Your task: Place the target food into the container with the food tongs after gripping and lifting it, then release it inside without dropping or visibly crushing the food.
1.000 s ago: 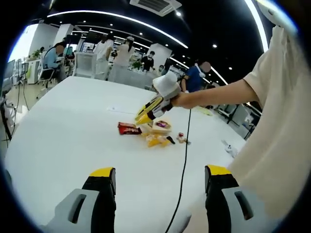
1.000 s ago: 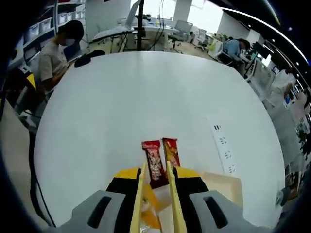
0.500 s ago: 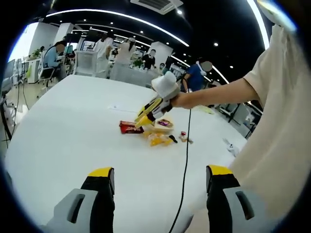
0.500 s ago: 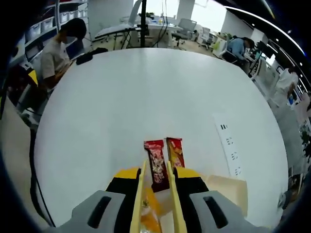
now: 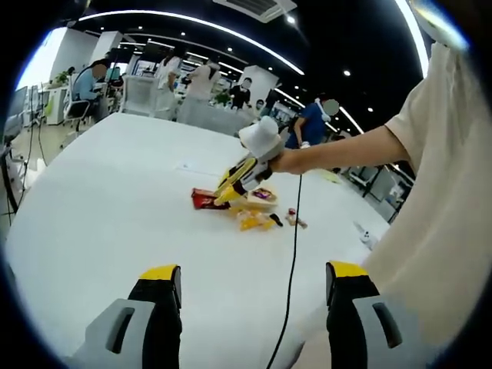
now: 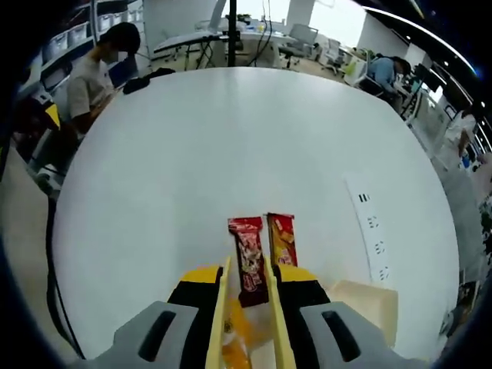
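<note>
In the right gripper view, my right gripper (image 6: pixel 247 286) is shut on a pair of cream food tongs (image 6: pixel 218 307), whose two arms stand a little apart. A dark red snack packet (image 6: pixel 247 257) lies on the white table (image 6: pixel 192 154) between the tong tips, and I cannot tell whether they touch it. An orange-red packet (image 6: pixel 283 238) lies right beside it. A yellow food bag (image 6: pixel 234 346) sits under the tongs. The cream container (image 6: pixel 369 304) is at the lower right. My left gripper (image 5: pixel 254 288) is open with nothing between its fingers, far back from the food. In its view the right gripper (image 5: pixel 244 171) slants down over the packets (image 5: pixel 204 200).
A white power strip (image 6: pixel 373 231) lies on the table to the right of the packets. A black cable (image 5: pixel 290 254) runs from the right gripper toward the near edge. A person (image 6: pixel 92 77) sits at the table's far left edge. Other people and desks stand behind the table.
Both views have shifted slightly. The right gripper with the tongs stays over the red packets, which sit a touch further up in its view. The left gripper has not changed.
</note>
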Available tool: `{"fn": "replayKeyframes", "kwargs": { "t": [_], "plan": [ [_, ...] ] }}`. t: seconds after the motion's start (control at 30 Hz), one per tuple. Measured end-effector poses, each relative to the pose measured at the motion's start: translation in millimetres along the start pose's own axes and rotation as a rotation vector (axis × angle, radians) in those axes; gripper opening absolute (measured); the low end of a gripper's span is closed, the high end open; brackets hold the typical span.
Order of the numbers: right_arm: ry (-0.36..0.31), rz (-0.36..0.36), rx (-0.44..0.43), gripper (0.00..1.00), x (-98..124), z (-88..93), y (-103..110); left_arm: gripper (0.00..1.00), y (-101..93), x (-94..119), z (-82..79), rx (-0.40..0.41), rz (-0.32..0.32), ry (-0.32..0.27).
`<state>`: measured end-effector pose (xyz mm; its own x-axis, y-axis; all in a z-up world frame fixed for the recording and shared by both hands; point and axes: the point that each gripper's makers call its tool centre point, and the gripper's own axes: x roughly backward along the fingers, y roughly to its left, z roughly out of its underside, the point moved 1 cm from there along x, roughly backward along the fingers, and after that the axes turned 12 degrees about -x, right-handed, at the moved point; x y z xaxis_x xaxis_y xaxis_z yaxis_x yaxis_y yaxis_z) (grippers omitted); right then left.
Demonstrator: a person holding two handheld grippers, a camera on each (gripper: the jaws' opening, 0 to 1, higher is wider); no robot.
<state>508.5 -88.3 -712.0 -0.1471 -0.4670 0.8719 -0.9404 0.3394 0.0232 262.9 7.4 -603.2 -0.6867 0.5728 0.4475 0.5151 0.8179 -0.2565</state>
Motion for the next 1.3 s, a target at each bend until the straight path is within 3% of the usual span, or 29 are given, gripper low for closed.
{"fn": "replayKeyframes", "kwargs": {
  "t": [0.97,1.3],
  "plan": [
    [0.023,-0.010,0.070,0.26,-13.7,1.2,-2.0,0.77,3.7,-3.0,4.2,0.014,-0.004,0.020],
    [0.028,-0.015,0.058,0.26,-15.5,2.4,-1.6,0.76,4.5,-4.7,4.2,0.015,0.003,0.022]
  ]
}}
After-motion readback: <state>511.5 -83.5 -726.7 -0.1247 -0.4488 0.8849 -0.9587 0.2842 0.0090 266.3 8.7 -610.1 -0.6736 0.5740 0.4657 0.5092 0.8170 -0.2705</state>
